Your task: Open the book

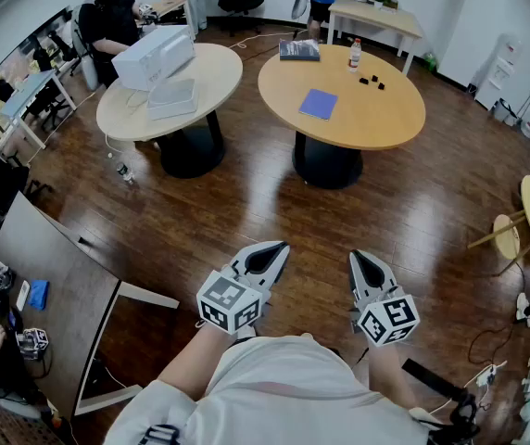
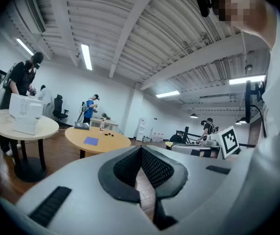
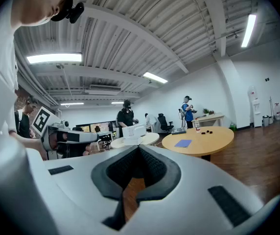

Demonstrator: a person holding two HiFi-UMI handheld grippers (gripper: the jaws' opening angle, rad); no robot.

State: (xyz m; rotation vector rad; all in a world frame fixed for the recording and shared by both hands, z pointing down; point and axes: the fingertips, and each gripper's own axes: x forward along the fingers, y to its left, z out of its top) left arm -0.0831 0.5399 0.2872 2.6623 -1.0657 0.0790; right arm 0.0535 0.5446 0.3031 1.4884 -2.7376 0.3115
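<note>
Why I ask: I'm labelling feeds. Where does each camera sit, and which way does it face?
Head view: head-mounted, facing steeply down; shows left gripper, right gripper, forearms.
Left gripper view: rides that gripper, faces along shut jaws toward the blue book.
Right gripper view: same, from the right gripper.
Shared: all show the book.

White shirt (image 1: pixel 283 387); grey left gripper (image 1: pixel 278 247) and right gripper (image 1: pixel 358 256), black-lined jaws
</note>
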